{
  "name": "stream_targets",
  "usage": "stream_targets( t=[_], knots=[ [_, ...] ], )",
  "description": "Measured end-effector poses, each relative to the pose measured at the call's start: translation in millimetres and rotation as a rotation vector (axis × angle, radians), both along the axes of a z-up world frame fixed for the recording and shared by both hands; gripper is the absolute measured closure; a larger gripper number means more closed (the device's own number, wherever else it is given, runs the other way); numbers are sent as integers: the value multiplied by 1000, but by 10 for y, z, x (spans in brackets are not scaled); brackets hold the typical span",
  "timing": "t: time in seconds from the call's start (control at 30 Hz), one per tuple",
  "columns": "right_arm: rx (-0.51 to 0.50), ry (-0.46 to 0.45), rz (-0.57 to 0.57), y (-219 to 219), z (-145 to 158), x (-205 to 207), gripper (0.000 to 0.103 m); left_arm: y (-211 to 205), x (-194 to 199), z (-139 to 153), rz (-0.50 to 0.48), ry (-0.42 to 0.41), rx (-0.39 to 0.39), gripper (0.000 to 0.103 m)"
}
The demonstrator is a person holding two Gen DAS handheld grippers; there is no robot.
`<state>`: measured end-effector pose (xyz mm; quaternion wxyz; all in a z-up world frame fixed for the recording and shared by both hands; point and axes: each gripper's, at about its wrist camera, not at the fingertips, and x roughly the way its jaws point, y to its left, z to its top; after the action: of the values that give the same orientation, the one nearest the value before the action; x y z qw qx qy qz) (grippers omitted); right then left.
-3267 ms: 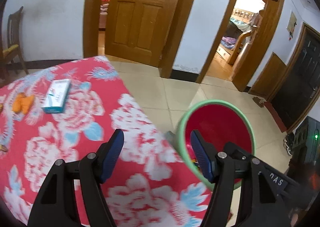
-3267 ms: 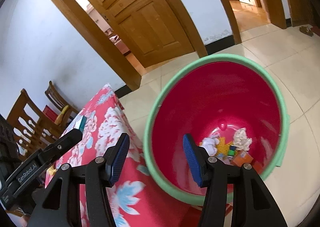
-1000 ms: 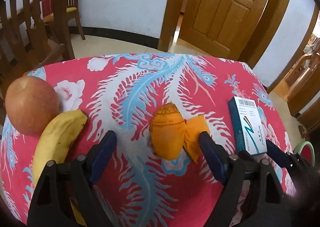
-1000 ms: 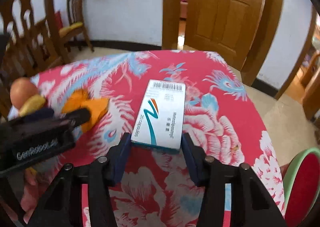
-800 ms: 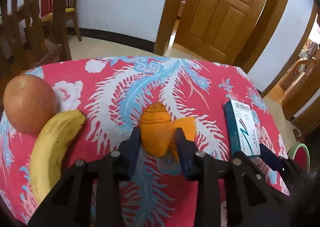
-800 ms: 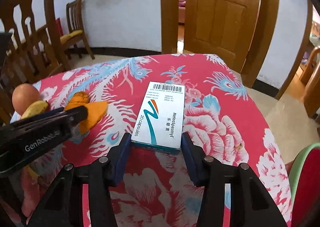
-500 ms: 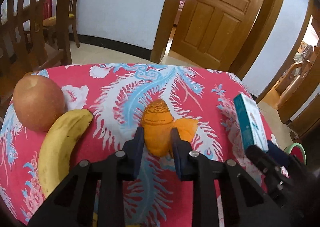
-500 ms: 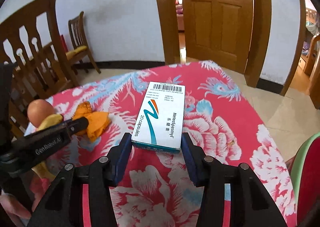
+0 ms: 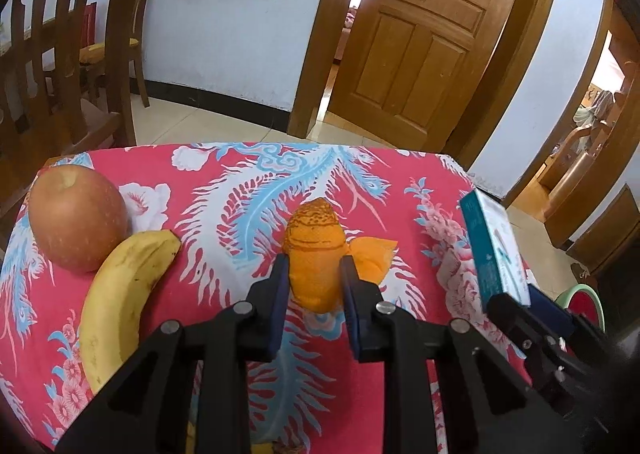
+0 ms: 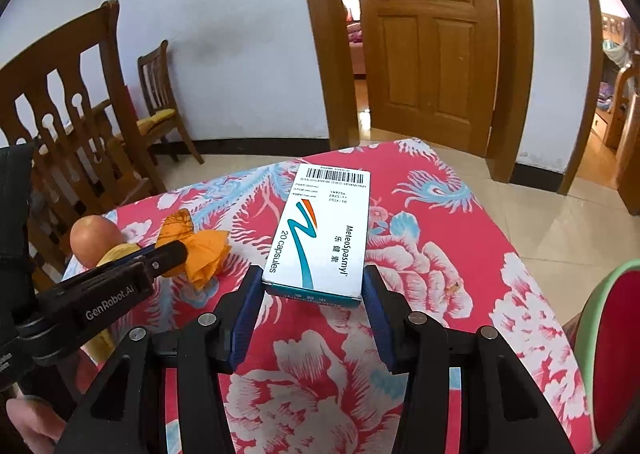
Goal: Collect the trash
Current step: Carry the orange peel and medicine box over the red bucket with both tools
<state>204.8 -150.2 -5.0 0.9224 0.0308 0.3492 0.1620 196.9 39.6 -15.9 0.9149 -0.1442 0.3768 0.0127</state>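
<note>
The left gripper pinches a piece of orange peel between its blue fingers; its jaws have just been closing, and the pads now press on both flanks of the peel. The peel is curled and soft, with a loose flap hanging off at its 3 o'clock side, so the likely failure is that it buckles or slides out of the pinch on the way over, or that the flap tears away and stays on the surface. An apple and a banana lie at about 9 o'clock of the peel, close enough that a sideways swing could knock them.

The right gripper clamps the near end of a medicine box, held only by that short edge with most of its length jutting forward toward 12 o'clock. A jerk or a slack grip could let it pivot and drop. The bin shows at the 4 o'clock edge of the right wrist view, beside the surface, so both loads must cross the surface's edge; a release too early lands them on the floor.

Both grippers point forward and downward over the surface, side by side, the left one at 9 o'clock of the right.
</note>
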Motion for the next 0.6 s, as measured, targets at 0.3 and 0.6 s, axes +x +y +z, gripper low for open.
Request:
stream_targets(
  t=[0.3,0.6],
  knots=[
    [11,8,-28,-132,-2,-117,52,-152,-62,135,-38,-35,13,80],
    [63,-8,-43,-377,120,-307,52,-513,-254,378,-127,-59,0,80]
  ],
)
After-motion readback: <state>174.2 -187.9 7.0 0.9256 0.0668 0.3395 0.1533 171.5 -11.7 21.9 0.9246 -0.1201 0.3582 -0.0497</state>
